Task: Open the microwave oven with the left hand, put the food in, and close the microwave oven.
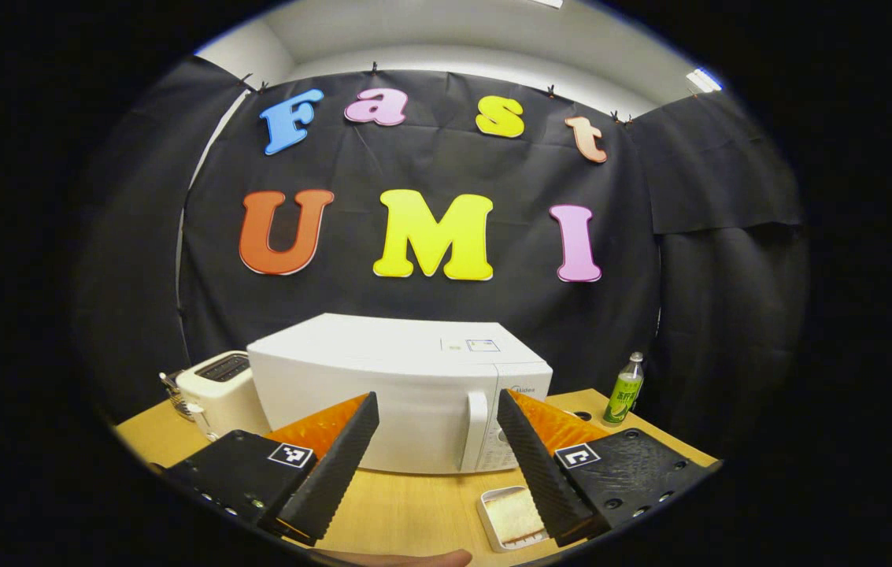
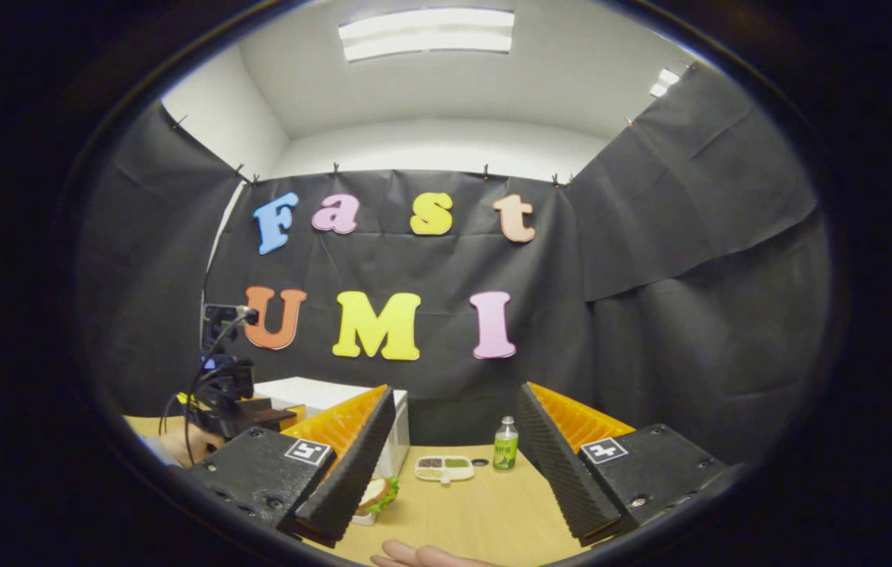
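With its door shut, the microwave (image 1: pixel 402 394) sat at twelve o'clock on the tabletop (image 1: pixel 414 512) before the spread, empty left tool (image 1: pixel 438 409), which should hook the handle (image 1: pixel 475 429) squarely.

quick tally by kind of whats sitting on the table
appliances: 2, the microwave and the toaster
bottles: 1, the green bottle
food dishes: 3, the toast tray, the sandwich plate, the snack tray
total: 6
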A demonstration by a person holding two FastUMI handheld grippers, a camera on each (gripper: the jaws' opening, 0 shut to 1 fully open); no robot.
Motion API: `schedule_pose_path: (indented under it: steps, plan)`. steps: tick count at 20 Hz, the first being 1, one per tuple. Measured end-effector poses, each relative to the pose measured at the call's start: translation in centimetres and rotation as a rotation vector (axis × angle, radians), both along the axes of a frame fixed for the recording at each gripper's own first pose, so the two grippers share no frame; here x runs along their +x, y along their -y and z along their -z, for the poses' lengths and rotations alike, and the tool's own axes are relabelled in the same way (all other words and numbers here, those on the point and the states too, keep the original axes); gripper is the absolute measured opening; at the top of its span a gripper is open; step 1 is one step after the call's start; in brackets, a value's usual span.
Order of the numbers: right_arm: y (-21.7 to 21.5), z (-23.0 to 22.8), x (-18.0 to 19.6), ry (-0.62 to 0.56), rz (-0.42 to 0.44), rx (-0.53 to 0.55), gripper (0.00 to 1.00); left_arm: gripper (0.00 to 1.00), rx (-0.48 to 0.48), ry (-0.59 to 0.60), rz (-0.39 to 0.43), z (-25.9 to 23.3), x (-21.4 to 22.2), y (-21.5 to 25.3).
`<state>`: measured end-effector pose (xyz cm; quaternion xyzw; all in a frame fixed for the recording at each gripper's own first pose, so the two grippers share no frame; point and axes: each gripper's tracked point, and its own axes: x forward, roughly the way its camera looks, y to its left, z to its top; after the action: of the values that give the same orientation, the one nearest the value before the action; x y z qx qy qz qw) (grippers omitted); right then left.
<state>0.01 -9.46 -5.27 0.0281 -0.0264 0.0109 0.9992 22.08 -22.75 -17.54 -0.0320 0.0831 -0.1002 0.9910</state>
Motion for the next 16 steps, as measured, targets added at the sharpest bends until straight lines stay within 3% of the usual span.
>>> schedule_pose_path:
  steps: [5, 6, 7, 8, 9, 10, 11, 12, 13, 15, 16]
  plan:
    - [2.6, 3.7, 2.0, -0.057, -0.005, -0.001, 0.92, 0.95, 0.024, -0.061, 0.007, 6.5, 4.5, 4.0]
    - [3.2, 4.4, 2.4, -0.067, -0.006, -0.004, 1.00, 0.95, 0.041, -0.050, 0.005, 7.3, 5.2, 4.4]
    - [3.8, 5.1, 2.8, -0.077, -0.001, -0.009, 0.92, 0.83, 0.064, -0.050, -0.006, 8.2, 5.9, 4.6]
    - [4.5, 5.8, 3.3, -0.088, 0.005, -0.016, 1.00, 0.83, 0.076, -0.042, -0.013, 8.9, 6.5, 4.8]
    - [5.0, 6.4, 3.5, -0.099, 0.010, -0.023, 1.00, 0.95, 0.074, -0.029, -0.017, 9.2, 6.9, 5.3]
    - [5.5, 7.0, 3.8, -0.109, 0.014, -0.027, 1.00, 0.95, 0.065, -0.034, -0.017, 9.6, 7.2, 5.6]
    - [6.0, 7.6, 4.1, -0.118, 0.017, -0.029, 0.92, 0.90, 0.060, -0.044, -0.019, 10.3, 7.5, 5.9]
    - [6.4, 8.0, 4.4, -0.124, 0.019, -0.028, 0.92, 0.88, 0.061, -0.063, -0.020, 10.9, 7.7, 6.1]
    - [6.8, 8.5, 4.7, -0.131, 0.022, -0.025, 1.00, 0.82, 0.069, -0.069, -0.033, 11.3, 8.1, 6.0]
    - [7.2, 9.5, 5.4, -0.148, 0.022, -0.023, 1.00, 0.81, 0.045, -0.065, -0.027, 11.3, 8.0, 6.4]
    - [7.4, 9.8, 5.6, -0.156, 0.022, -0.022, 1.00, 0.75, 0.055, -0.064, -0.025, 11.3, 8.2, 6.6]
